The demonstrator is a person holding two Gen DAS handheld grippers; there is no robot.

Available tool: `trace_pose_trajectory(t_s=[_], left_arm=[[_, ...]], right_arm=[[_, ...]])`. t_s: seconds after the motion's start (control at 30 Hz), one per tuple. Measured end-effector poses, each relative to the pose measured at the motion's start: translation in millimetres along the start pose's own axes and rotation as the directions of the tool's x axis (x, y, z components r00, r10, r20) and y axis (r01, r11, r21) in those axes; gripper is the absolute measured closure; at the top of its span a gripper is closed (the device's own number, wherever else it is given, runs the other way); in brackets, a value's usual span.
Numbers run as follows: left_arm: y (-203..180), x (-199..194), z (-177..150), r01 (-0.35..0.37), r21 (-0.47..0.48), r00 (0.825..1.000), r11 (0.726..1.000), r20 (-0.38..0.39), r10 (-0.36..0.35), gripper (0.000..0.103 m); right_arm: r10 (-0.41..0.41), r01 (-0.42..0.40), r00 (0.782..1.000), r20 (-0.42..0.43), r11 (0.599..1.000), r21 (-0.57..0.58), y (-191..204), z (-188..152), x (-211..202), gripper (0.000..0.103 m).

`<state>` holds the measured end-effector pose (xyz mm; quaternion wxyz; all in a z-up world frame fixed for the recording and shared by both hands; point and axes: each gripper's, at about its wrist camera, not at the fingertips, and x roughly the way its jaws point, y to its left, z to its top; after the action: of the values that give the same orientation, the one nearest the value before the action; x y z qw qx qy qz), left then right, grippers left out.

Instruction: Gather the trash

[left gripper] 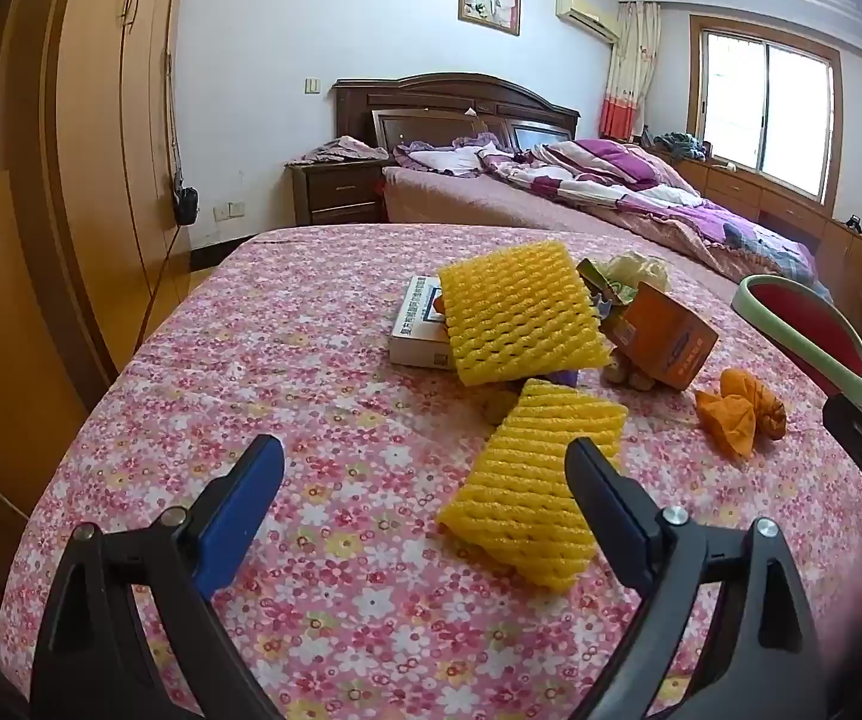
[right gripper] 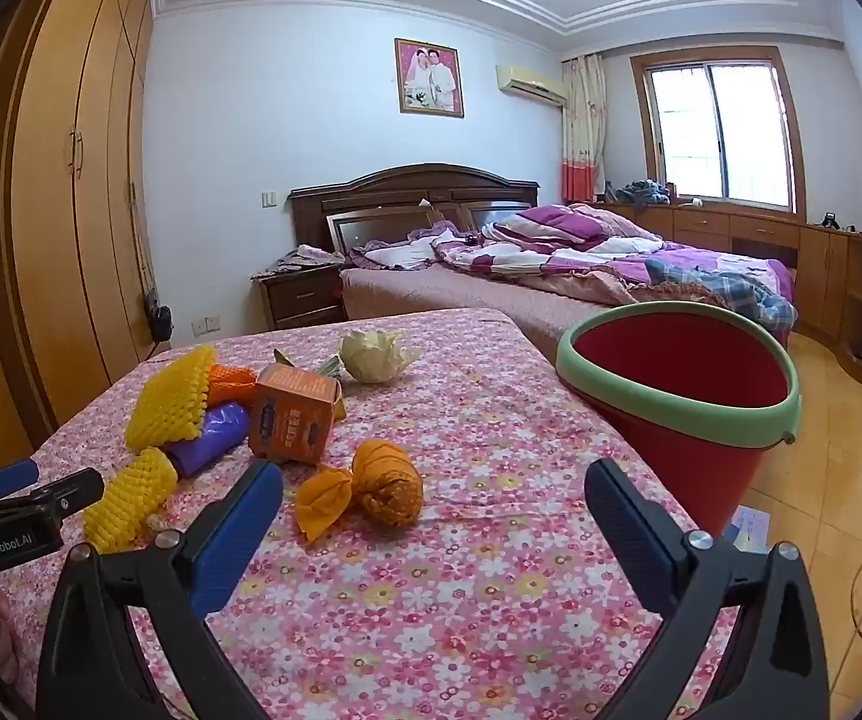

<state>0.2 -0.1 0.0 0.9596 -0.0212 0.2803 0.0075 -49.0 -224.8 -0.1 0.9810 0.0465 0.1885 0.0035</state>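
1. The left gripper (left gripper: 425, 468) has its fingers wide open and holds nothing.
2. The near yellow foam net (left gripper: 529, 483) lies on the desk (left gripper: 287, 360) just past the fingers, at about 1 o'clock. Its long side runs from 7 to 1 o'clock.
3. The right gripper (right gripper: 433, 495) is wide open and empty too. The orange ball (right gripper: 386, 480) sits at its 12 o'clock.
4. The red bucket (right gripper: 679, 387) stands at 2 o'clock, by the desk edge. The cloth between is bare.
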Motion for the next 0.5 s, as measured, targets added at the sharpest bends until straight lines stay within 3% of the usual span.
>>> trace_pose_trajectory(t_s=[0.5], left_arm=[[-2.9,-3.7,-1.6,0.011,-0.003,1.0,1.0,0.01,-0.011,0.008]], right_arm=[[-0.005,0.005,1.0,-0.001,1.0,-0.014,0.2,-0.4,1.9,0.0]])
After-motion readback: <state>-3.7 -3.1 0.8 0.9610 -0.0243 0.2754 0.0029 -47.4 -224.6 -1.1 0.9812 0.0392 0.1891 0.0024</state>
